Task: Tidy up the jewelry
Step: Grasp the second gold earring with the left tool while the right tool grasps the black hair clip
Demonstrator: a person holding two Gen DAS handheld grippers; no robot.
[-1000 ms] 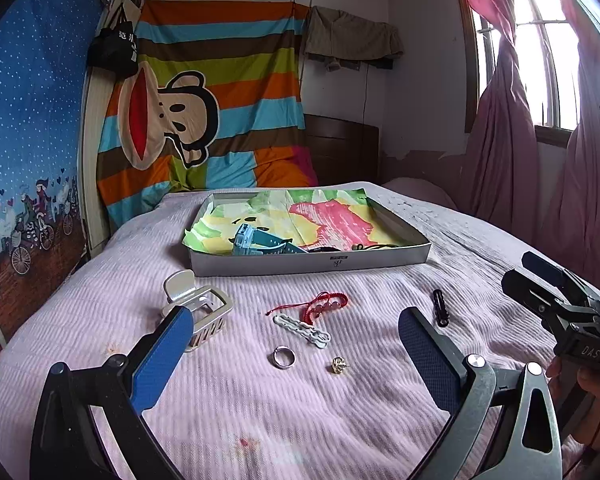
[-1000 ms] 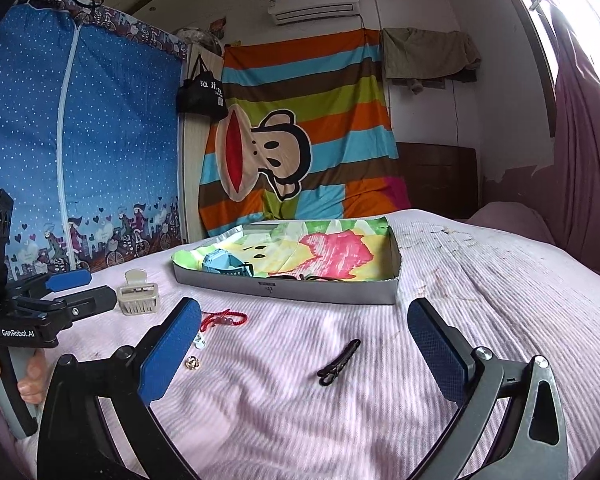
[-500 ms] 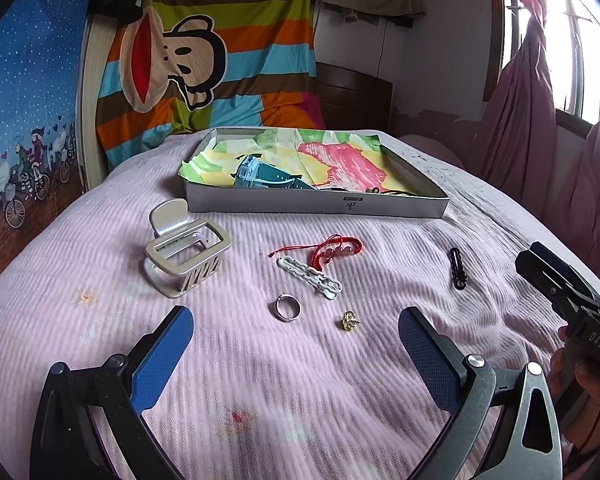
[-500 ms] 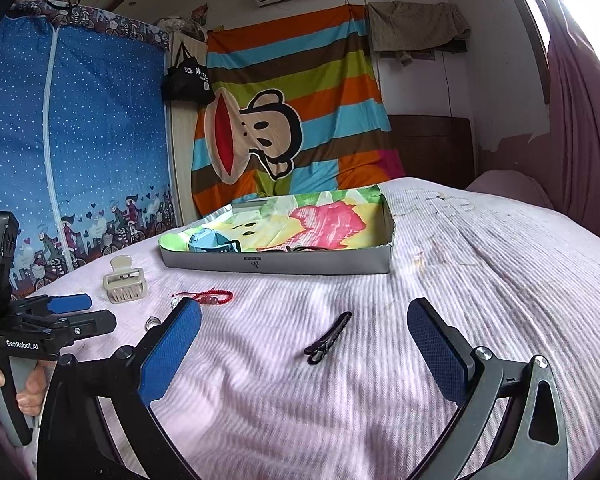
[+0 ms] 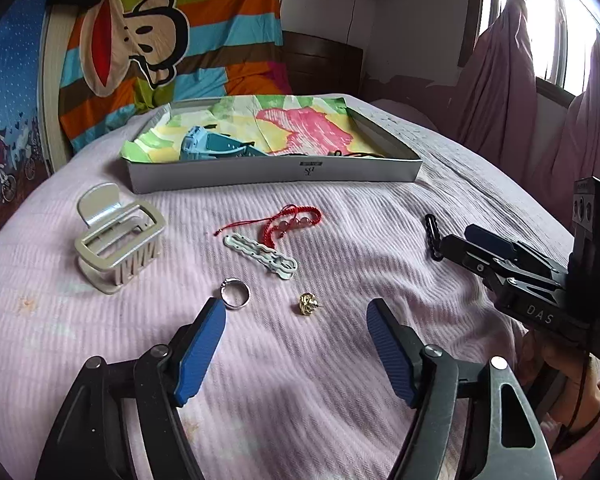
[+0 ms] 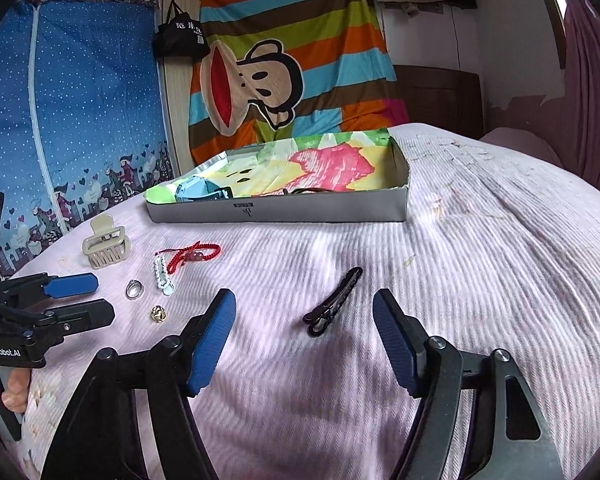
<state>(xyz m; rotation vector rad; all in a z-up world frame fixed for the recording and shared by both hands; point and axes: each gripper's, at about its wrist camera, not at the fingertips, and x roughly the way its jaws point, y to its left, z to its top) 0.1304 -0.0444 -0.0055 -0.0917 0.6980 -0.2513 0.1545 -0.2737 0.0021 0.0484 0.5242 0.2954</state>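
On the pink bedspread lie a beige claw clip, a red cord bracelet, a white snap clip, a silver ring, a gold stud and a black clip. My left gripper hovers low over the ring and stud. Its jaws are closing with nothing pressed between the pads. My right gripper frames the black clip just ahead of its fingertips. Its jaws are closing too and do not touch the clip. A grey box tray stands behind the items.
The tray holds a colourful paper lining, a blue claw clip and some dark bands. A striped cartoon cloth, a blue curtain and pink window drapes surround the bed. In the left wrist view a hand holds the right gripper close at the right.
Both grippers have dipped and come closer to the bedspread, so the items look larger. Both pairs of jaws have narrowed. The right gripper has neared the black clip.
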